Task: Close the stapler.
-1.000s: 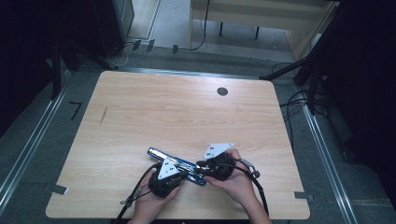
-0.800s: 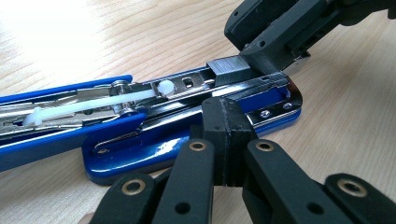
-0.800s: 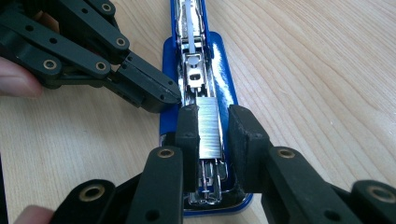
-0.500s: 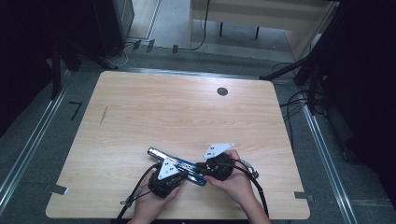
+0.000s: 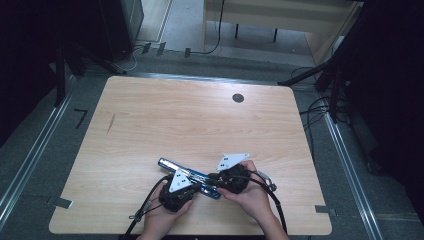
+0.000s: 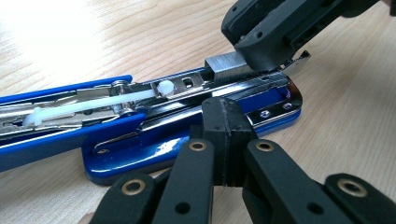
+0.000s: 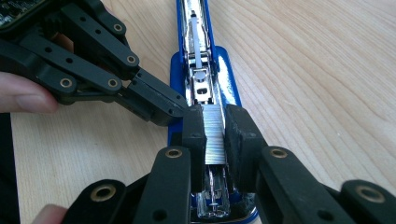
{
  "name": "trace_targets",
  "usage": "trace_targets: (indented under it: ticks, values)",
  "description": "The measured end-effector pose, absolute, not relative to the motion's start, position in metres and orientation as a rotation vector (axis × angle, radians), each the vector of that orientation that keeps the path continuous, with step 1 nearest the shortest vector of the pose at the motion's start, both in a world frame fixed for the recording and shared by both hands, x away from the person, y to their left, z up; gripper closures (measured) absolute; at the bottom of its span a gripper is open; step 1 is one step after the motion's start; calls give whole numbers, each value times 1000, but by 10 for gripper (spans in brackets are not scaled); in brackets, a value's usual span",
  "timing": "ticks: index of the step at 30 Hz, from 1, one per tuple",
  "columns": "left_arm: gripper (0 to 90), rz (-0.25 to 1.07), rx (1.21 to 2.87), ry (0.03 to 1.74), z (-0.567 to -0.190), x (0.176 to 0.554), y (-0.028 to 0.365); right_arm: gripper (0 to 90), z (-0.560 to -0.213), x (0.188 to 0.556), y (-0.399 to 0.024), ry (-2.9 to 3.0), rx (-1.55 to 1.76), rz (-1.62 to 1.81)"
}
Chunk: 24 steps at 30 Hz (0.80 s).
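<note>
Near the bench's (image 5: 150, 125) front edge lies a blue stapler (image 6: 154, 140), opened flat, its metal magazine bared along the top. A strip of staples (image 7: 215, 135) sits over the magazine's end, pinched between the right gripper's (image 7: 215, 133) fingers, which have just been closing on it. Left gripper (image 6: 224, 135): fingers clenched tight together, tips pressed against the stapler's blue base just beside the staples. Both hands, the left hand (image 5: 162, 217) and the right hand (image 5: 255, 197), rest low at the bench front, grippers meeting over the stapler.
</note>
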<state>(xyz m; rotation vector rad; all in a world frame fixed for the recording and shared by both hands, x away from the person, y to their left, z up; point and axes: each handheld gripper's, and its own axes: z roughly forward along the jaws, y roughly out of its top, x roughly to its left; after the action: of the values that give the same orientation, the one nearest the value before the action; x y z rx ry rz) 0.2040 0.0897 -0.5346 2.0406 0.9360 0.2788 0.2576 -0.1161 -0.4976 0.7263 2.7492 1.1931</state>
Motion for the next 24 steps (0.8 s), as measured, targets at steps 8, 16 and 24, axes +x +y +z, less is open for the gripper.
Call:
trace_targets:
  ticks: [8,16,24]
  values:
    - [900,281,2044,934,-534,204,90,803,-490,255,-114,2766,724,1176]
    - [900,282,2045,933,-534,204,90,803,-492,255,-113,2774,739,1136]
    - [900,282,2045,933,-534,204,90,803,-491,253,-110,2769,716,1101]
